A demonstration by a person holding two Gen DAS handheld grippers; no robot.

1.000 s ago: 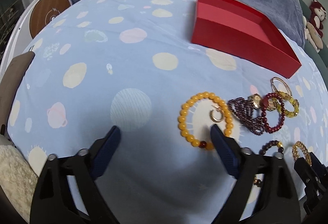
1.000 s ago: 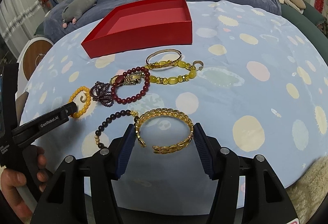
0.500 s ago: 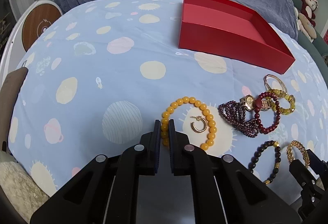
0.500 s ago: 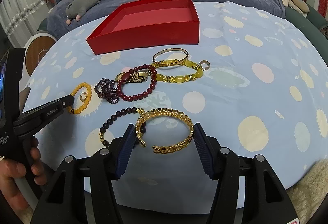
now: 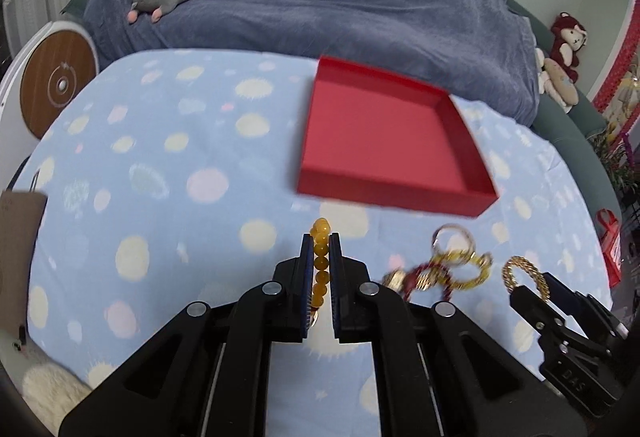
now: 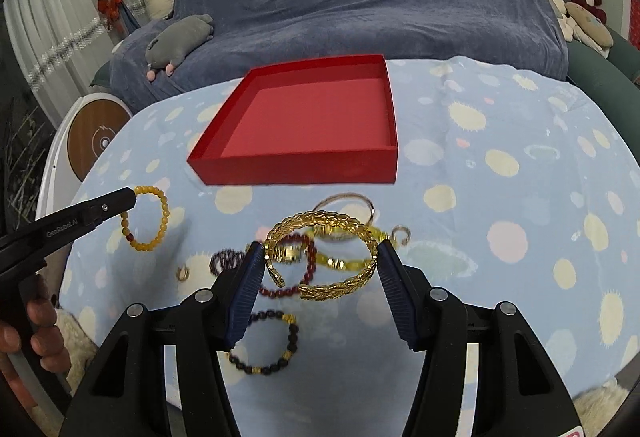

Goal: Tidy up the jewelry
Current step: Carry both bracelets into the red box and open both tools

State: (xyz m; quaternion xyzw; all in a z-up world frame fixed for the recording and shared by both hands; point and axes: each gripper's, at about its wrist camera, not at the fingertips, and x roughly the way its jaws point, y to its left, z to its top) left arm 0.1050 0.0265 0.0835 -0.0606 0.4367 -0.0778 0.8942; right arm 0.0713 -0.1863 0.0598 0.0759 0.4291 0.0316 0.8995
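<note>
The left claw (image 5: 320, 261) pinches the yellow bead bracelet (image 6: 149, 217), which hangs clear of the spotted cloth (image 6: 500, 197). The red box (image 6: 308, 125) lies ahead of both claws, its open top up, nearer the left claw's load. The right claw (image 6: 322, 257) grips the gold bangle (image 6: 320, 255) across its width, lifted above the loose bracelets (image 6: 288, 277). Both claws tilt downward.

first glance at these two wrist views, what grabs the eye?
The empty red tray sits mid-table on the spotted blue cloth, bright against the grey-blue sofa behind. Both claws carry something: the left claw is shut on a yellow bead bracelet dangling above the cloth, and the right claw holds a gold braided bangle over the remaining tangle of jewelry.
</note>
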